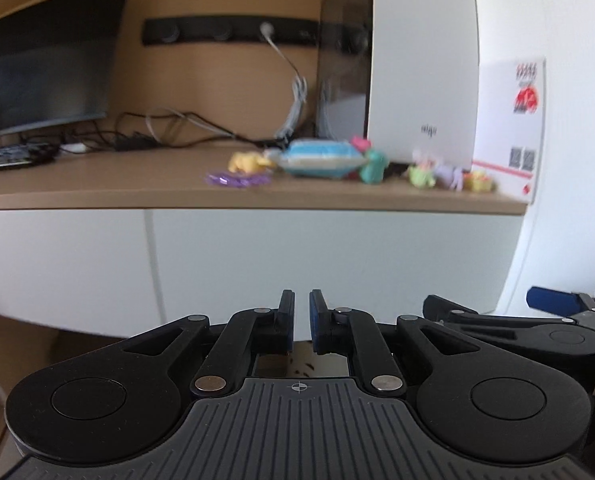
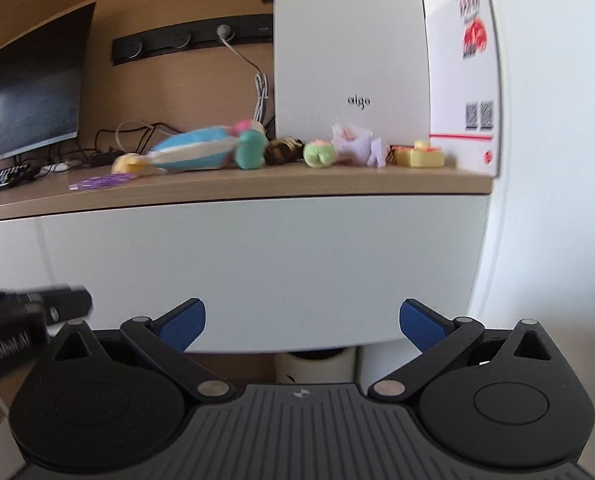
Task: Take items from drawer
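both tongs hang in front of the white drawer front, holding nothing: the left gripper has its jaws drawn almost together with only a thin slit between them, and the right gripper has its blue pads spread wide.

drawer front is flat, smooth and shut, under the lip of the wooden desk top; no handle or groove shows, so i judge the grip is likely somewhere along its top or bottom edge, and which one cannot be told. it should slide stiffly rather than lift. whatever lies inside is fully hidden.

on the desk top sits a row of small things, already out in the open: a blue-and-cream plush toy, a teal soft toy, a green round toy, a lilac one, a yellow piece and a flat purple packet. these look light and squashy, easy to pinch at the middle; the packet would be thin and slippery.

motion blur smears the toys, so their shapes are unclear.
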The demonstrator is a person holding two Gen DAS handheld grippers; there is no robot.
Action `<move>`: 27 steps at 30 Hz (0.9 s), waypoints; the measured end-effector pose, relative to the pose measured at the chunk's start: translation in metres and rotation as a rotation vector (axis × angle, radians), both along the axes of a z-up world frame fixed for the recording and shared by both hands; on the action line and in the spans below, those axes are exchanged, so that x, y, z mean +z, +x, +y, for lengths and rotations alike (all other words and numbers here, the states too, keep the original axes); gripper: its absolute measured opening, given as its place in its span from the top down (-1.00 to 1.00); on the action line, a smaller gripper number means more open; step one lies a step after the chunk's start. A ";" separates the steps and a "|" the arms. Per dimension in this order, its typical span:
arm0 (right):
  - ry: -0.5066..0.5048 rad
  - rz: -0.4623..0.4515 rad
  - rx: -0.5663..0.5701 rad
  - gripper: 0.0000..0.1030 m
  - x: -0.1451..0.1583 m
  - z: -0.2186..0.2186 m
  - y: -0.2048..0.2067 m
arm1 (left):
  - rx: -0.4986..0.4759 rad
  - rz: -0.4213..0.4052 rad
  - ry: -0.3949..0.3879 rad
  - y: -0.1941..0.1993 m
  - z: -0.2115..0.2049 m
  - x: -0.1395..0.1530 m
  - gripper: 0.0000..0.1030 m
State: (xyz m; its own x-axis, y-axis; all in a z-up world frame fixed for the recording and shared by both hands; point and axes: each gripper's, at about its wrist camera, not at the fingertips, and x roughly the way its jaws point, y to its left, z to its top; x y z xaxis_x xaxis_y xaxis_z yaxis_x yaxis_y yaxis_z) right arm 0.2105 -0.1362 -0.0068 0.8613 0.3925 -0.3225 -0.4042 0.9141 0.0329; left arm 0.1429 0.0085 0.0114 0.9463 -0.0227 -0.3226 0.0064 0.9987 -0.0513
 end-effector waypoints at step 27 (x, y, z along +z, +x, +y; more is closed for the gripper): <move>-0.028 0.143 -0.037 -1.00 0.016 -0.029 -0.110 | -0.023 0.133 -0.016 -0.086 0.012 0.003 0.78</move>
